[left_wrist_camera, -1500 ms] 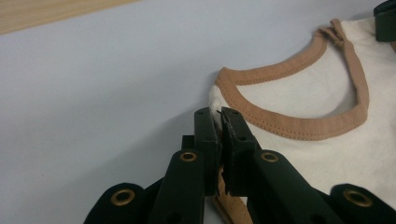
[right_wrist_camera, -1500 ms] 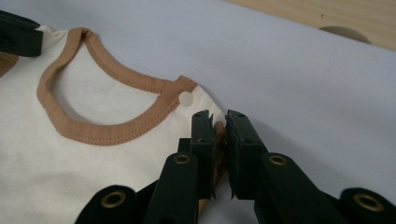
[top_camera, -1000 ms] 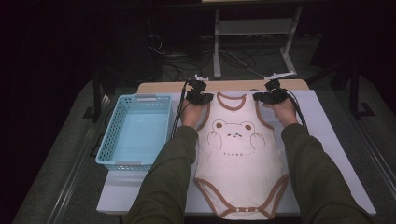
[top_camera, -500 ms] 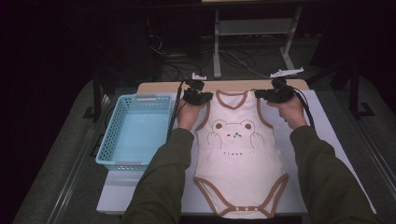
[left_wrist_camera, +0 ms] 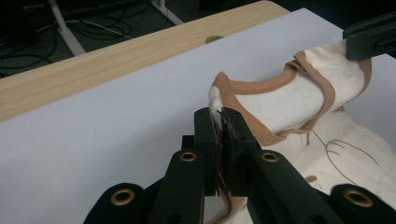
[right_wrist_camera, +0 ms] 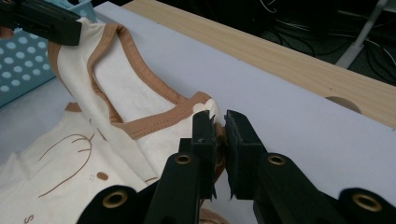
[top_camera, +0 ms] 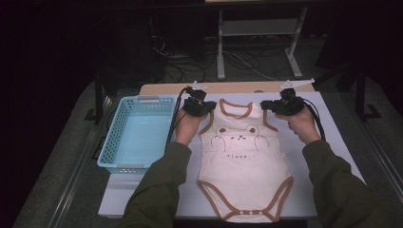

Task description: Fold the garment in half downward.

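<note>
A cream baby bodysuit (top_camera: 244,159) with brown trim and a bear drawing lies on the white sheet (top_camera: 332,142), its top end lifted. My left gripper (top_camera: 205,107) is shut on the bodysuit's left shoulder (left_wrist_camera: 215,99), the cloth pinched between the black pads. At the other shoulder (right_wrist_camera: 205,106) my right gripper (top_camera: 271,106) is shut on the fabric too. The neckline (left_wrist_camera: 275,84) hangs stretched between the two grippers, raised a little off the sheet. In the left gripper view the right gripper (left_wrist_camera: 371,39) shows at the top right.
A light blue plastic basket (top_camera: 138,133) stands left of the bodysuit, beside my left forearm. The wooden table edge (top_camera: 237,87) runs behind the sheet, with a hole (right_wrist_camera: 343,103) in it. Cables and a stand's legs lie on the dark floor beyond.
Both grippers have moved away from the person, toward the table's far edge, and up slightly, pulling the bodysuit's shoulders with them. The garment has slid forward on the sheet.
</note>
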Action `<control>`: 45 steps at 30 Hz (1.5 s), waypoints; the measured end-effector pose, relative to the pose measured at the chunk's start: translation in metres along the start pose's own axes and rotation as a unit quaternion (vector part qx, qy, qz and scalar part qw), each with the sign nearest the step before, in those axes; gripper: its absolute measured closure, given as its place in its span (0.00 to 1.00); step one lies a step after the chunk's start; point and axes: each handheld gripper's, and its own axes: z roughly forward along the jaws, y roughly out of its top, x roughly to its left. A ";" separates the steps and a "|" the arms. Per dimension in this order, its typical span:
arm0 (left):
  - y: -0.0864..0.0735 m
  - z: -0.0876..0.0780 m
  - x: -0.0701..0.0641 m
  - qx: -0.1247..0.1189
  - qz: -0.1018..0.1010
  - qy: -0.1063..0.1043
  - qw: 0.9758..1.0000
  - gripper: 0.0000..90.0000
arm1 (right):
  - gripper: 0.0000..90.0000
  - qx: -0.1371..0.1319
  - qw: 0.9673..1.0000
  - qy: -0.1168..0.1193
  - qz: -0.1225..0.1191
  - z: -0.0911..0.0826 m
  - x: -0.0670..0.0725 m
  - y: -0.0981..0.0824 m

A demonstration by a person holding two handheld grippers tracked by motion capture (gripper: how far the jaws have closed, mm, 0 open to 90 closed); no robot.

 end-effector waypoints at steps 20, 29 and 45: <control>-0.032 -0.022 -0.035 0.001 0.022 -0.018 1.000 0.95 | 0.91 -0.001 1.000 0.030 -0.003 -0.023 0.024 -0.035; -0.049 -0.032 -0.049 0.006 0.036 -0.035 0.999 0.95 | 0.91 0.010 0.999 0.044 -0.020 -0.033 0.038 -0.047; -0.082 -0.063 -0.067 0.007 0.034 -0.083 0.996 0.95 | 0.91 0.025 0.996 0.074 -0.041 -0.061 0.065 -0.073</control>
